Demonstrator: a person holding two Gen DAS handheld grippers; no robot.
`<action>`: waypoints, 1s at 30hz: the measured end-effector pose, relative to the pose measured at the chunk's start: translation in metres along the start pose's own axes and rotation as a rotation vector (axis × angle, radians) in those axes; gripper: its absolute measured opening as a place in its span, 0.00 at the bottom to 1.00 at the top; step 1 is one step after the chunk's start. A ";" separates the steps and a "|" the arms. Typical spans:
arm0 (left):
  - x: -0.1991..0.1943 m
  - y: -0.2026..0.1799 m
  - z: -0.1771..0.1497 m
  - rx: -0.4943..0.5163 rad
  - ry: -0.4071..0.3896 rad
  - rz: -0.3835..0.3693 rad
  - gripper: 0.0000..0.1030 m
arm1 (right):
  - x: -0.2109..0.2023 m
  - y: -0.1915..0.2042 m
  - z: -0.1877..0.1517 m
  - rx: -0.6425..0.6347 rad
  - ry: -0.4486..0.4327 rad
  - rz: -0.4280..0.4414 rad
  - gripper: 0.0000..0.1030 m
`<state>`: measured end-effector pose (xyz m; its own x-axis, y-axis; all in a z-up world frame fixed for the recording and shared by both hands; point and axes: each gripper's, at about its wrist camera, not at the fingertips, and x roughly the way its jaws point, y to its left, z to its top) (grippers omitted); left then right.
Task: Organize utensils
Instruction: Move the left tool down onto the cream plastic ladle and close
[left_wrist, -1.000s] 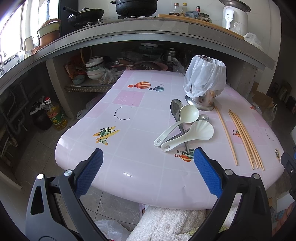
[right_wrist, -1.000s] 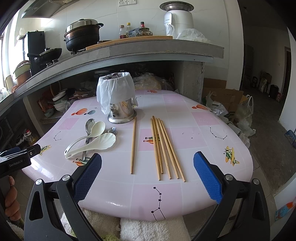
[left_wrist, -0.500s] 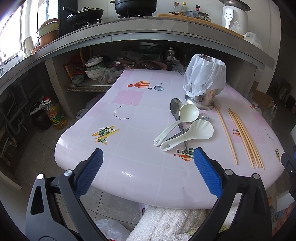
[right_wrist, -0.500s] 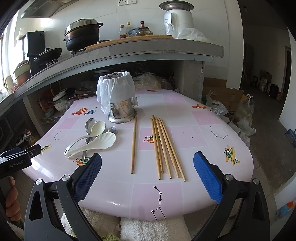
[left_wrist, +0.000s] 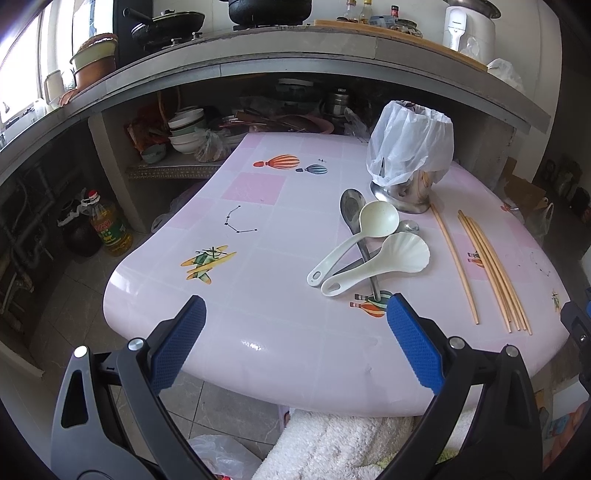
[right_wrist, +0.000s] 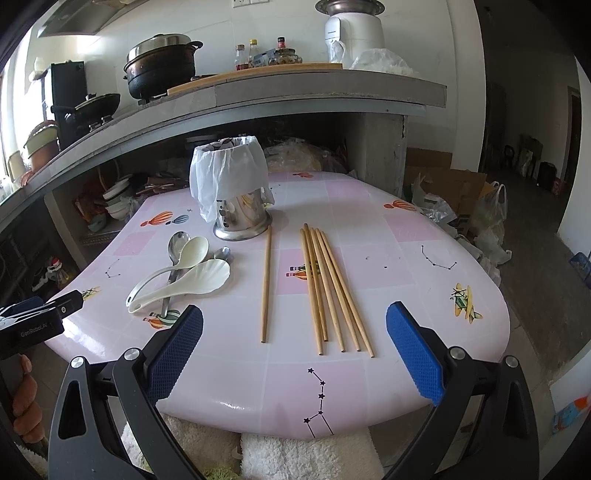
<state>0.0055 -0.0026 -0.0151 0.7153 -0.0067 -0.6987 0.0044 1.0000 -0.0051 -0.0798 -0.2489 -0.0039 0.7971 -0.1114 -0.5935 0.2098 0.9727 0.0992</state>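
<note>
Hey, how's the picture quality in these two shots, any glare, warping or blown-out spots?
Left wrist view: window blown out at the far left, small glare patch on the table edge, counter bowed by the fisheye. Right wrist view: evenly lit, sharp chopsticks, dark corners, glare at the near edge.

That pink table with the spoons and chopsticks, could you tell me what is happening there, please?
A person holds a two-finger gripper in each hand; the left gripper and right gripper both hover open at the near edge of the pink table, holding nothing. White plastic ladles lie crossed over metal spoons, wooden chopsticks lie loose, and the bag-lined steel utensil holder stands behind them.
</note>
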 end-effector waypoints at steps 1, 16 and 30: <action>0.001 0.000 0.000 0.001 0.000 0.001 0.92 | 0.001 0.000 0.000 0.003 0.001 -0.001 0.94; 0.036 -0.002 0.022 0.055 0.003 -0.035 0.92 | 0.048 0.018 0.033 -0.054 0.005 0.027 0.94; 0.094 -0.005 0.049 0.032 0.059 -0.295 0.92 | 0.111 0.046 0.041 -0.045 0.108 0.226 0.94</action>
<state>0.1071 -0.0084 -0.0455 0.6380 -0.2960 -0.7108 0.2290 0.9543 -0.1919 0.0418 -0.2246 -0.0328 0.7549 0.1305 -0.6427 0.0055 0.9787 0.2051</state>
